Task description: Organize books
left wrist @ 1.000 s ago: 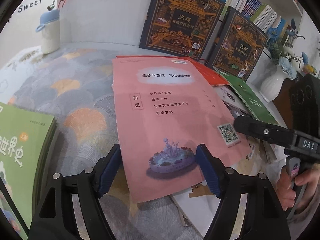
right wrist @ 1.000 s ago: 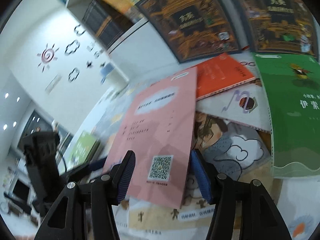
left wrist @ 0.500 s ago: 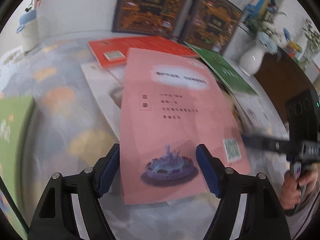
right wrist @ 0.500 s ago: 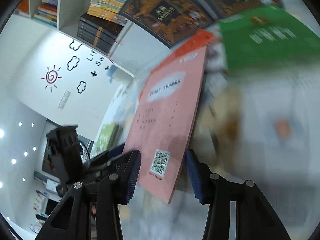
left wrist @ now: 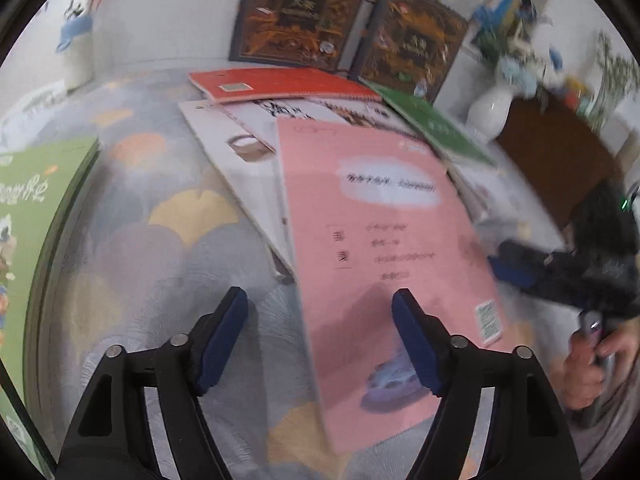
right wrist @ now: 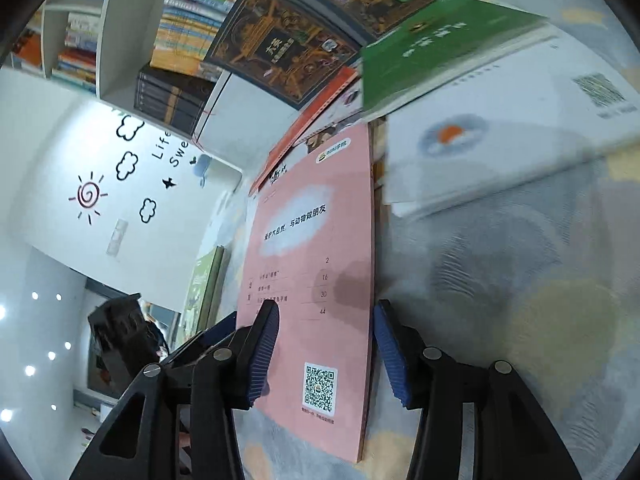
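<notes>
A pink book (left wrist: 380, 240) lies flat on the patterned cloth, its far end resting on a white book (left wrist: 240, 148). My left gripper (left wrist: 320, 340) hovers open over its near left part, the right finger (left wrist: 416, 344) above the cover and touching nothing. In the right wrist view the pink book (right wrist: 316, 264) sits between the jaws of my right gripper (right wrist: 322, 344), which are closing. The left pad (right wrist: 262, 352) overlaps the cover and the right pad (right wrist: 390, 356) is at the book's edge. I see no firm pinch.
A red notebook (left wrist: 280, 84) and a green book (left wrist: 432, 124) lie behind the pink one. Two dark ornate books (left wrist: 300, 12) lean on the shelf. A light green book (left wrist: 32, 220) lies at the left edge; a white vase (left wrist: 490, 110) stands at the right.
The pink book has slid off the pile toward the near right. The right gripper's jaws have narrowed around it and the gripper has rolled. The left gripper stays open.
</notes>
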Action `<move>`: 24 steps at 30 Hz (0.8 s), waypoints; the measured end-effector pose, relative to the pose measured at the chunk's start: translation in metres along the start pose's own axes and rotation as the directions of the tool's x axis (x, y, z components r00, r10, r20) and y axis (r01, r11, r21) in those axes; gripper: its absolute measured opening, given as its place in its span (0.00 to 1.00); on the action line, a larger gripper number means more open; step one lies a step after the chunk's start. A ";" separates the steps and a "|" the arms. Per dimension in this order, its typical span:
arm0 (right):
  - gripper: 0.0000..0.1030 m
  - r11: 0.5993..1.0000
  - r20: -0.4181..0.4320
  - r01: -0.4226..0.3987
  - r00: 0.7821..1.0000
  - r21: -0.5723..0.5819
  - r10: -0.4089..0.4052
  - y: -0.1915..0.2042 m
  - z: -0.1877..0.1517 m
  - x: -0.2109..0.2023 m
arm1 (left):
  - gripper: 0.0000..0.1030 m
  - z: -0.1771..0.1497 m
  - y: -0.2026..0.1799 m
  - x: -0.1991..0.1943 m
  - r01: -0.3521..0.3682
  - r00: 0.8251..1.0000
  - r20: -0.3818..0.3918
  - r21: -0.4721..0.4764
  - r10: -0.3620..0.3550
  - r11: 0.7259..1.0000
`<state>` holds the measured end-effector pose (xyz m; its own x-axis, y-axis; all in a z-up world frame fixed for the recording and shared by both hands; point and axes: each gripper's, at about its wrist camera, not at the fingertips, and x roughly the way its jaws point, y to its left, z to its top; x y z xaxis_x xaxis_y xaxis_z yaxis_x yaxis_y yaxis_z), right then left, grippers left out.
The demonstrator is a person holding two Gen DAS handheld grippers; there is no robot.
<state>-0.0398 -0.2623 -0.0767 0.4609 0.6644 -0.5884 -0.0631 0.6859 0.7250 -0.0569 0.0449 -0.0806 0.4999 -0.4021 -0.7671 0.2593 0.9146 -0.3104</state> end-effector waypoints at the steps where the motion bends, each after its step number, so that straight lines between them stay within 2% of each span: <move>1: 0.18 1.000 -0.006 -0.019 1.000 0.011 0.019 0.000 -0.002 0.001 | 0.70 0.001 0.005 -0.005 -0.009 1.000 0.004 -0.010 0.009 1.000; 3: 0.12 0.995 -0.008 -0.090 0.996 0.049 0.091 -0.002 -0.009 0.004 | 0.70 0.003 0.014 -0.013 -0.035 0.999 0.036 -0.025 0.036 0.999; 4: 0.12 0.995 -0.005 -0.090 0.996 0.050 0.091 -0.001 -0.010 0.006 | 0.70 0.006 0.020 -0.019 -0.050 0.997 0.053 -0.041 0.052 0.998; 8: 0.12 0.999 0.049 0.017 0.999 0.031 -0.018 0.002 -0.003 0.003 | 0.70 0.023 0.036 -0.021 -0.034 0.997 0.071 -0.095 0.041 0.995; 9: 0.15 0.999 0.049 0.020 0.999 0.030 -0.021 0.003 0.001 0.004 | 0.70 0.026 0.038 -0.020 -0.028 0.997 0.069 -0.101 0.035 0.994; 11: 0.29 0.999 0.039 0.036 0.999 0.040 -0.037 0.002 0.005 0.010 | 0.70 0.027 0.040 -0.014 -0.020 0.998 0.053 -0.106 0.026 0.994; 12: 0.43 0.998 0.028 0.038 0.999 0.040 -0.039 0.003 0.006 0.015 | 0.70 0.025 0.040 -0.010 -0.021 0.999 0.039 -0.108 0.025 0.994; 14: 0.48 0.997 0.022 0.072 0.997 -0.009 -0.072 0.013 0.004 0.018 | 0.70 0.020 0.039 -0.001 -0.003 1.000 -0.011 -0.109 0.001 0.994; 15: 0.48 0.997 0.009 0.077 0.997 -0.027 -0.077 0.016 0.002 0.019 | 0.70 0.015 0.034 -0.003 -0.016 1.000 -0.010 -0.083 0.015 0.996; 17: 0.48 0.998 -0.079 0.038 0.996 -0.058 -0.043 0.023 -0.010 0.027 | 0.70 0.007 0.024 -0.008 -0.041 0.998 -0.043 -0.027 0.040 0.999; 19: 0.49 0.993 -0.141 -0.004 0.990 -0.118 -0.013 0.028 -0.021 0.030 | 0.70 -0.006 0.014 -0.014 -0.035 0.996 -0.076 0.013 0.036 0.999; 21: 0.52 0.989 -0.160 -0.036 0.987 -0.143 0.013 0.028 -0.020 0.034 | 0.70 -0.014 0.003 -0.013 -0.024 0.995 -0.098 0.092 0.033 0.995; 22: 0.53 0.989 -0.170 -0.083 0.983 -0.121 0.062 0.024 -0.016 0.038 | 0.73 -0.017 -0.005 -0.012 -0.029 0.994 -0.098 0.138 0.043 0.990; 24: 0.48 0.988 -0.162 -0.139 0.979 -0.065 0.127 0.015 -0.008 0.042 | 0.74 -0.017 -0.009 -0.011 -0.046 0.994 -0.096 0.136 0.060 0.990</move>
<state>-0.0282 -0.2213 -0.0934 0.2998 0.7850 -0.5421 -0.1840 0.6051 0.7746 -0.0790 0.0423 -0.0790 0.4325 -0.3406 -0.8349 0.3458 0.9178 -0.1953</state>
